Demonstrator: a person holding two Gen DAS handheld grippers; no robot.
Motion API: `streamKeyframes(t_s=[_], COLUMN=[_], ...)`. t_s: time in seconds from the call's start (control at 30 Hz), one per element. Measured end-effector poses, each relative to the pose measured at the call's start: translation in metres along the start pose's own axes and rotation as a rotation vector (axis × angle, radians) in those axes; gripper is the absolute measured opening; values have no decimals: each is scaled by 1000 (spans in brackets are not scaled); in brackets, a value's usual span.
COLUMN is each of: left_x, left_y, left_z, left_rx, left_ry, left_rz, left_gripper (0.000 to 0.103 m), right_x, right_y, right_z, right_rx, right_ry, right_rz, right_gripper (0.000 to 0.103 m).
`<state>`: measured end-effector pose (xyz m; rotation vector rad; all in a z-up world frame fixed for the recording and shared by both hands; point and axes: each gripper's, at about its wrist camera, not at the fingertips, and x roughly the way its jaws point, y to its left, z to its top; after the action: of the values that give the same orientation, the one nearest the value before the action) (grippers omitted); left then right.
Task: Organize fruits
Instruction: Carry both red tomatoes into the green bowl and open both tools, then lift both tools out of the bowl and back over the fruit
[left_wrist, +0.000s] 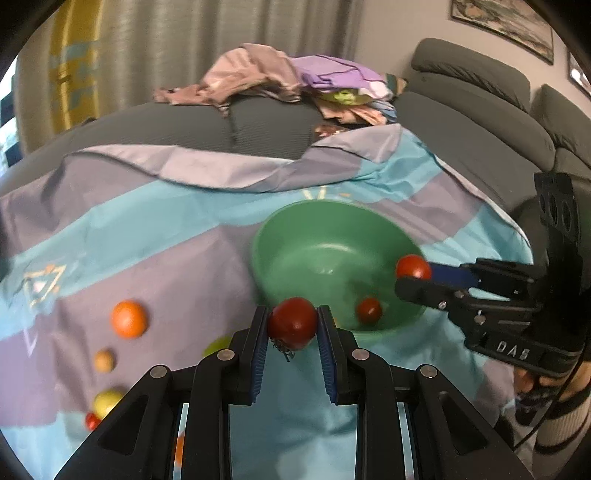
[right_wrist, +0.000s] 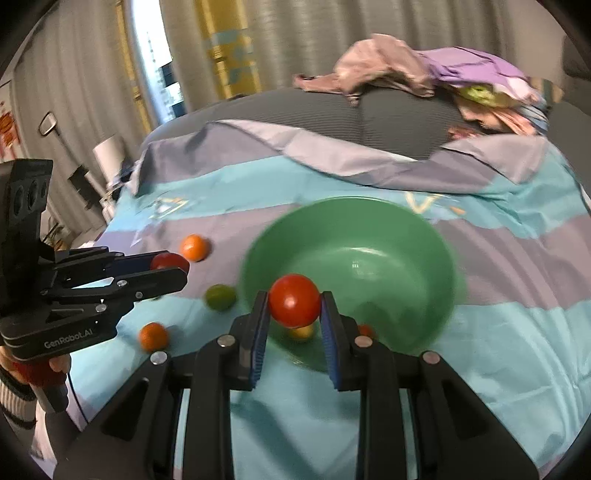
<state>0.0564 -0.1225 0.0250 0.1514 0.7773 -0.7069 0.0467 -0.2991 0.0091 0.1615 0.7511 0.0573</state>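
Left wrist view: nearest the lens, the left gripper (left_wrist: 291, 325) has its jaws closed on a dark red tomato (left_wrist: 292, 322), whose dried stem hangs below the blue pads (left_wrist: 260, 354). It hangs over the blue and lilac cloth (left_wrist: 166, 236), just short of the near rim of the green bowl (left_wrist: 295, 229). A small red tomato (left_wrist: 368, 310) lies inside the bowl by its near wall. At the bowl's right rim the right gripper (left_wrist: 413, 277) comes in from the side, jaws pinched on a bright red tomato (left_wrist: 413, 266). On the cloth toward its left edge lie an orange (left_wrist: 129, 318), a small tan fruit (left_wrist: 104, 360), a yellow fruit (left_wrist: 107, 402) and a small red one (left_wrist: 92, 421) at the near left corner. A pile of clothes (left_wrist: 288, 81) sits on the grey sofa (left_wrist: 480, 122) beyond the far edge of the cloth.

In the right wrist view, the right gripper (right_wrist: 294, 314) clamps its round red tomato (right_wrist: 294, 301) over the near rim of the bowl (right_wrist: 369, 221); a yellowish fruit (right_wrist: 302, 332) shows just below it inside the bowl. Left of the bowl lie a green fruit (right_wrist: 220, 297), and two oranges, one nearer (right_wrist: 154, 336) and one farther (right_wrist: 195, 247). The left gripper (right_wrist: 170, 269), at the left, grips its tomato (right_wrist: 169, 261) above the cloth (right_wrist: 517, 332).
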Motion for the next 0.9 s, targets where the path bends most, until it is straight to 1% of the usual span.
streamKeyframes(t_s=[0.1,0.23,0.37,0.6,0.67,0.7,0.73,0.8,0.9], left_x=[21,54,75,90,89,86,83,73,57], left_y=[-12,-23,-27,-24,-22,-21,-21,-18,-12], left_z=[15,24,27,29,29,29,28,25,20], left_rx=[26,59,72,57,49,47,46,37,24], left_ry=[8,55,90,113,112,105,98,78,58], left_rz=[-16,4,24,55,61,59,58,67,69], left_gripper=[26,26,26,26,27,33,45,55,55], right_x=[9,31,48,61,59,56,53,47,36], right_y=[-14,-28,-36,-44,-46,-45,-46,-45,-43], right_z=[3,9,14,19,20,19,19,16,11], right_rx=[17,31,32,56,68,73,79,88,92], right_ry=[15,52,70,72,71,65,61,57,51], right_rz=[-22,-47,-70,-95,-99,-95,-91,-88,-86], right_gripper=[28,28,29,29,31,34,39,43,44])
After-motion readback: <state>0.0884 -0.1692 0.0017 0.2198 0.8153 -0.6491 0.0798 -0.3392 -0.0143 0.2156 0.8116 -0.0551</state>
